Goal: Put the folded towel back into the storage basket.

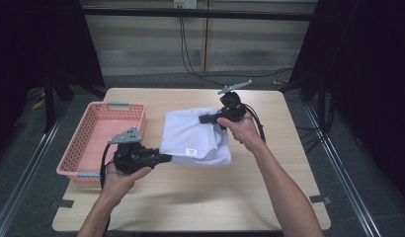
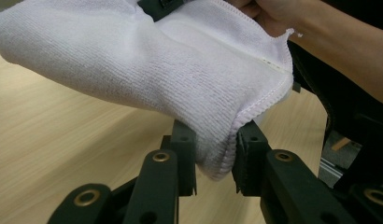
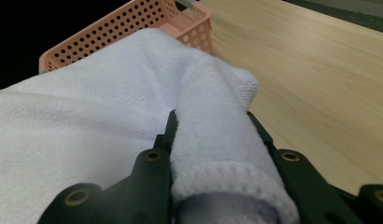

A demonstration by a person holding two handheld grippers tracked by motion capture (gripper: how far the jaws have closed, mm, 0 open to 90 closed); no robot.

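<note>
The white towel (image 1: 195, 137) is folded over on itself and held up between the two grippers, above the middle of the counter (image 1: 200, 197). The left gripper (image 1: 166, 158) has its jaws clamped on the near left corner; in the left gripper view the bunched edge of cloth sits squeezed between the two black pads. The right gripper (image 1: 203, 118) grips the far side, and in the right gripper view a thick roll of towel fills the gap between its jaws, so it too is clamped on the cloth. A small label shows on the towel's near face.

The pink basket (image 1: 87, 148) stands at the left edge of the counter, just beside the left hand (image 1: 122, 178), and its floor looks bare.

To my eye this is the carrying step: the folding seems done and the bundle is off the surface, sagging a little in the middle. The next move, I'd judge, is to swing both grippers leftward together, keeping the folds from slipping open, bring the towel over the basket rim, lower it in flat, and only then part the jaws.
</note>
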